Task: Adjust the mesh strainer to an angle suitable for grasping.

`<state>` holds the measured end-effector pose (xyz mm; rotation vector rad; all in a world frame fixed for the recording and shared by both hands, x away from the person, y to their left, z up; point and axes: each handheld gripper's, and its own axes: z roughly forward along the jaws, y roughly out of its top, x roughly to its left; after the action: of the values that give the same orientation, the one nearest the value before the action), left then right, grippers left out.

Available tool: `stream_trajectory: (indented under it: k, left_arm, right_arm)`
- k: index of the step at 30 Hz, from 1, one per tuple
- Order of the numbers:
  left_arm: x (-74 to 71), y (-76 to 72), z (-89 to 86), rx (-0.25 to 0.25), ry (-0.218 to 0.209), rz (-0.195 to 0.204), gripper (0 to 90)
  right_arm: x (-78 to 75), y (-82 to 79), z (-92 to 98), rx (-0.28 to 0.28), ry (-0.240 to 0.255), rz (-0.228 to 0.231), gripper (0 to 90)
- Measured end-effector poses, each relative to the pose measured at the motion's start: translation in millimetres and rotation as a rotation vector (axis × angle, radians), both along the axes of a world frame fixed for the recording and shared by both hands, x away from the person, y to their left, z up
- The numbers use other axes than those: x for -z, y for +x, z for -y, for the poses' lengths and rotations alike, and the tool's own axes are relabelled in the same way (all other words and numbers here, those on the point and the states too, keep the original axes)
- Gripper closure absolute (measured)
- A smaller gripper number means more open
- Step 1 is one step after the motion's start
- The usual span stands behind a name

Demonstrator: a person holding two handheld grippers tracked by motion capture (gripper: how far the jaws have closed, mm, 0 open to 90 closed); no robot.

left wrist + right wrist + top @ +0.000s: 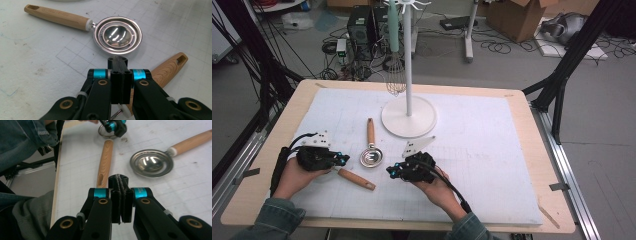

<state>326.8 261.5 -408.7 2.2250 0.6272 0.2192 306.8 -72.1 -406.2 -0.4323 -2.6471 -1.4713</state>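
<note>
High view: your left gripper (343, 159) and right gripper (391, 171) lie low near the bench's (522, 150) front edge, fingers clenched on nothing, flanking the wooden-handled tool (357, 179); strainer spoon (371, 156) just beyond.

A pale wooden table with rounded corners (532, 150) carried a large white gridded mat (492, 160) that covered most of its top. On the mat, between the two black tongs and a little beyond their tips, lay a shiny round metal strainer spoon with a light wooden handle (371, 150). A second utensil with a light wooden handle (356, 179) lay partly under the left tongs (343, 160), its handle reaching out towards the right tongs (392, 171). Well beyond both stood the round white base of a hanging stand (408, 117).
</note>
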Motion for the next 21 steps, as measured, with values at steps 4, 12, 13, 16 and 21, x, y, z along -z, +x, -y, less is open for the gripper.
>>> stream_trajectory:
  k: [4, 12, 13, 16, 21]
  left_arm:
    - [0.6, 0.4, -0.3, -0.003, 0.000, -0.003, 89.6]
    - [4.6, 1.1, 0.8, 0.001, 0.011, -0.016, 89.6]
    - [5.2, 1.2, 0.8, 0.002, 0.013, -0.017, 89.6]
    - [6.2, 1.6, 0.5, 0.003, 0.019, -0.021, 89.6]
    - [8.2, 2.2, 1.3, 0.006, 0.032, -0.029, 89.6]
  right_arm:
    - [9.7, -5.1, -11.3, 0.012, -0.009, 0.024, 89.3]
    - [28.7, -14.3, -37.6, -0.057, -0.034, 0.047, 89.2]
    - [30.4, -15.1, -40.2, -0.061, -0.037, 0.050, 89.2]
    - [33.5, -16.1, -46.4, -0.083, -0.042, 0.063, 89.2]
    - [37.7, -16.6, -54.5, -0.103, -0.068, 0.088, 89.3]
